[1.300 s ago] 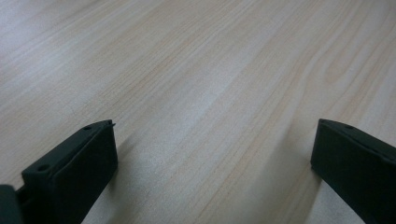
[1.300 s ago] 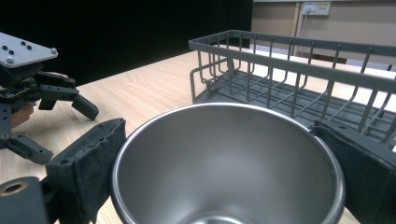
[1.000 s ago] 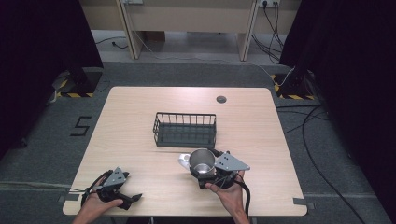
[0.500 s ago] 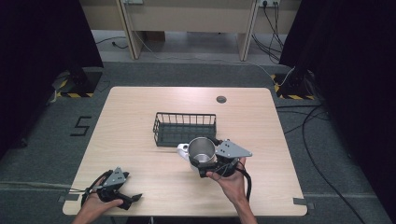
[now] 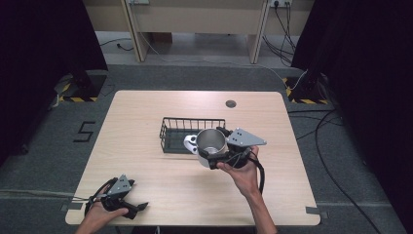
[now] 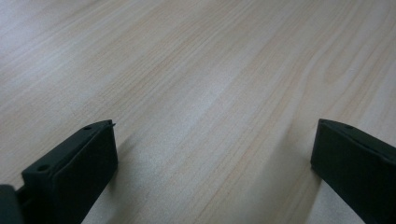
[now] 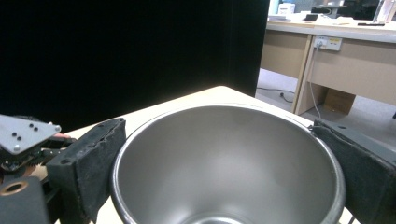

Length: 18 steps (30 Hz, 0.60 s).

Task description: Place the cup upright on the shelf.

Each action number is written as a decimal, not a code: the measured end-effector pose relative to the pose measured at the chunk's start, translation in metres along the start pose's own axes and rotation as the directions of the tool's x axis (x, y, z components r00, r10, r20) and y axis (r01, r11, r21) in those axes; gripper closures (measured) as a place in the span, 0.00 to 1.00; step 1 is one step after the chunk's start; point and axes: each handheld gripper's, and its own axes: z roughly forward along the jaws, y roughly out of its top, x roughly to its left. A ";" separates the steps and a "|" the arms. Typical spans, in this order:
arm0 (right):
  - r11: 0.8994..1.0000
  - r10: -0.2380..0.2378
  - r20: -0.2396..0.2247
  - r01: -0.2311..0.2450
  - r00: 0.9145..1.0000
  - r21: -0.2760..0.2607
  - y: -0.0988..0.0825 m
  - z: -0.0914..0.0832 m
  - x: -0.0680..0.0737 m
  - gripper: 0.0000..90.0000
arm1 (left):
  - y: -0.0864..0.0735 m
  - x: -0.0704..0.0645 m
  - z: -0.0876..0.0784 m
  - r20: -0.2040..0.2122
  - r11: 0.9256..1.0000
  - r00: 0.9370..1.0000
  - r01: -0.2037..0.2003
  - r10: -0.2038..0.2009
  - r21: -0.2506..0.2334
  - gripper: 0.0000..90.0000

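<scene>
A steel mug [image 5: 210,141] with a pale handle is held above the table, at the near edge of a black wire basket [image 5: 175,127]. My right gripper [image 5: 214,147] is shut on the mug, its pads pressed on either side of the rim. In the right gripper view the mug's open mouth [image 7: 229,158] sits between the right gripper's [image 7: 219,125] jaws. My left gripper [image 5: 136,208] rests at the table's front left corner, open and with nothing between its jaws. The left gripper [image 6: 215,123] view has bare wood [image 6: 210,70] between its spread jaws. The left gripper [image 7: 23,140] also appears far left in the right gripper view.
The basket stands mid-table and looks empty. A round grey grommet [image 5: 231,103] sits near the far edge. Cables [image 5: 336,146] run over the floor to the right, and desks [image 5: 195,19] stand behind the table.
My right gripper has lifted the mug and carried it away from the person, up to the basket's near edge. The left gripper has stayed in place.
</scene>
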 end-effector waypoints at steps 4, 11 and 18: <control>1.000 0.004 -0.005 -0.004 1.000 -0.001 0.006 0.005 -0.005 0.07 | 0.000 0.000 0.000 0.001 1.000 1.000 0.004 -0.004 -0.004 0.00; 1.000 0.002 -0.015 -0.002 1.000 0.006 0.020 0.016 -0.017 0.07 | 0.000 0.000 0.000 0.001 1.000 1.000 0.002 -0.002 -0.002 0.00; 1.000 0.001 -0.033 -0.001 0.999 -0.005 0.036 0.028 -0.033 0.07 | 0.000 0.000 0.000 0.001 1.000 1.000 0.002 -0.002 -0.001 0.00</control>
